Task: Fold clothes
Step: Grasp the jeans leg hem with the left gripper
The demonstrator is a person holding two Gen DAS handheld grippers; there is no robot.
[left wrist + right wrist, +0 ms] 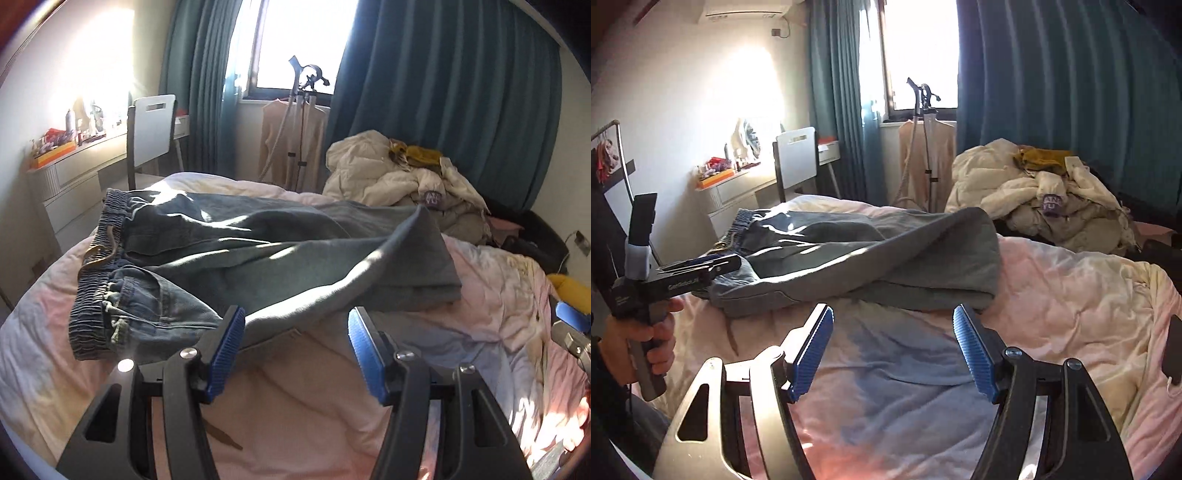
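Left wrist view: faded blue jeans [229, 251] folded on the bed [332, 406], elastic waistband at nine o'clock; left gripper [295, 325] and right gripper [892, 325] both gape, empty.

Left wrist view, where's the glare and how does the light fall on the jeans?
Left wrist view: the window and the wall above the desk are blown out; sun streaks and hard shadows cross the jeans. Right wrist view: the same wall glare, and fisheye bending of the curtains.
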